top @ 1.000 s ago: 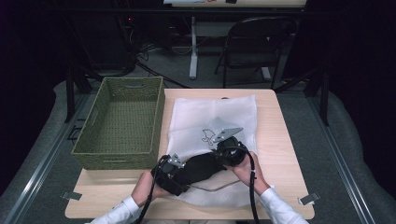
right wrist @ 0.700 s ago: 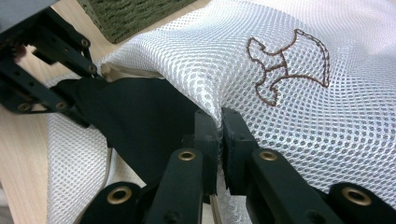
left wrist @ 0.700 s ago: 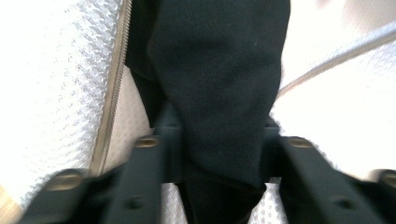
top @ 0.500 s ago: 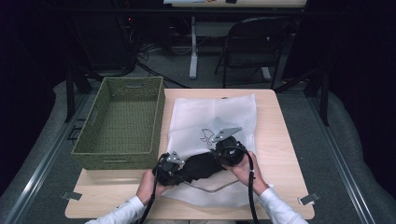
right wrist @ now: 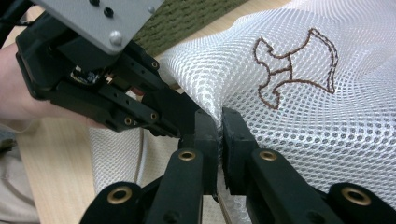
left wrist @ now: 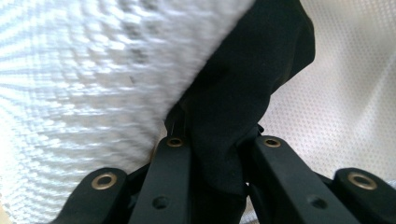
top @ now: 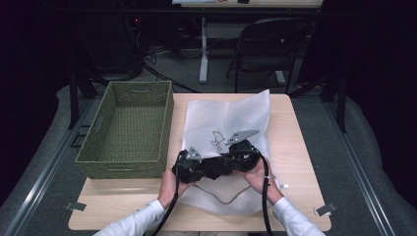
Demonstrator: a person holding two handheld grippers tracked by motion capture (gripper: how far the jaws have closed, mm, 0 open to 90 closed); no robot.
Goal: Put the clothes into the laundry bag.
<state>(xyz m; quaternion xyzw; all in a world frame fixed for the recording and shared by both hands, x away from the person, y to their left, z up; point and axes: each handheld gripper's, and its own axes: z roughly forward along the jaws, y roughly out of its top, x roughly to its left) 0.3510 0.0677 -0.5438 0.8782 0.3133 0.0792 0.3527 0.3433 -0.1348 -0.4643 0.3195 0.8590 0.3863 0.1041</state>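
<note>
1. Dark room behind: folding chair (top: 268, 49) and loose cables on the floor, well back from the work.
2. Wooden table (top: 305, 147), w/ a green woven basket (top: 140, 84) on its left side, nothing in it.
3. White mesh bag (top: 221, 115) lies flat just right of the basket; brown stitched motif (right wrist: 294, 70) on top.
4. Change: left gripper (left wrist: 215, 144) was wide a sec ago. Its jaws have just been closing and now pinch a black cloth (left wrist: 243, 93) at the bag's near edge, mesh draped beside it. The hand has also slid in towards the other gripper.
5. Right gripper (right wrist: 219, 126) is clamped narrow on a fold of the mesh bag, same as before.
6. My read: w/ the bag pinned and the cloth gripped, the cloth is prob. about to go in or out of the bag; can't tell which.
</note>
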